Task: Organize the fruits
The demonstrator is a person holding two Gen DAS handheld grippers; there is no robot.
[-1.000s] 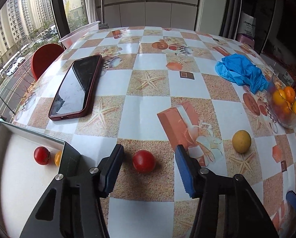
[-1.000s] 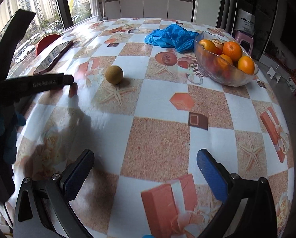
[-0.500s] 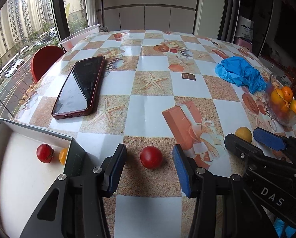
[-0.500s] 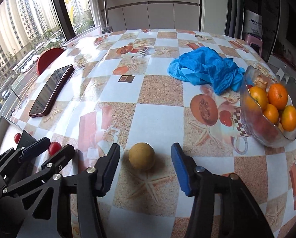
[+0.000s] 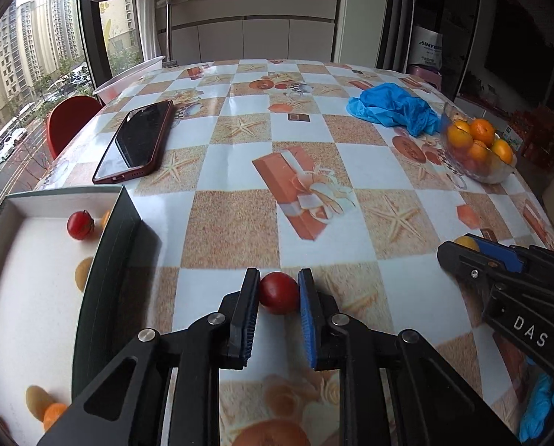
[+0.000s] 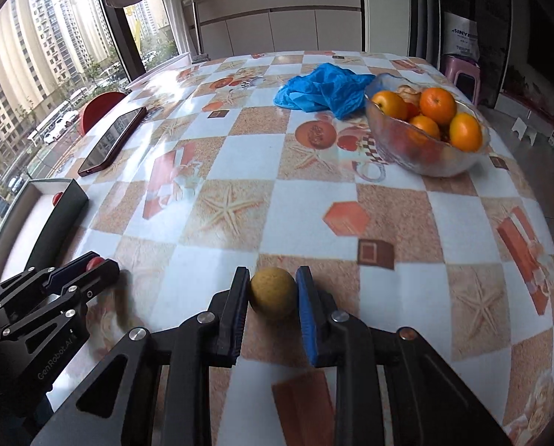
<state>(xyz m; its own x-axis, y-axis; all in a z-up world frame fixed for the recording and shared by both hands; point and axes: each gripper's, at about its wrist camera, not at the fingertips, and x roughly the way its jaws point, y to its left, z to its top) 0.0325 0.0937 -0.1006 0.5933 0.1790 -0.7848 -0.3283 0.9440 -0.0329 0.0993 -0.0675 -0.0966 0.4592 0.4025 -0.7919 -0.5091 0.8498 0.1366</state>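
At the far left of the table [image 5: 370, 171] we keep an open box [image 5: 117, 245] with dark walls and a white floor. It holds a red tomato [image 5: 79, 224] near its far end, plus several yellow and orange fruits further along, partly cut off by the wall and the picture edge. Beyond the box a phone [image 5: 135, 141] in a dark red case lies flat on the checked tablecloth.

Just right of the box, our left tool [image 5: 279, 291] is clenched on a second red tomato [image 5: 279, 293], which sits on the table with both pads pressing its sides. From the right wrist view this tool [image 6: 91, 264] appears low at the left, with a bit of red showing at its tip.

Further right, our right tool [image 6: 272, 293] has a yellow round fruit [image 6: 272, 293] between its jaws, which are closing, and both pads touch the fruit's sides. The fruit rests on the table. In the left wrist view only a sliver of that fruit [image 5: 464, 239] peeks out behind the tool [image 5: 474, 249].

Toward the far right, a crumpled blue cloth [image 6: 325, 89] lies just beside a glass bowl [image 6: 425, 156] filled with oranges [image 6: 437, 100].
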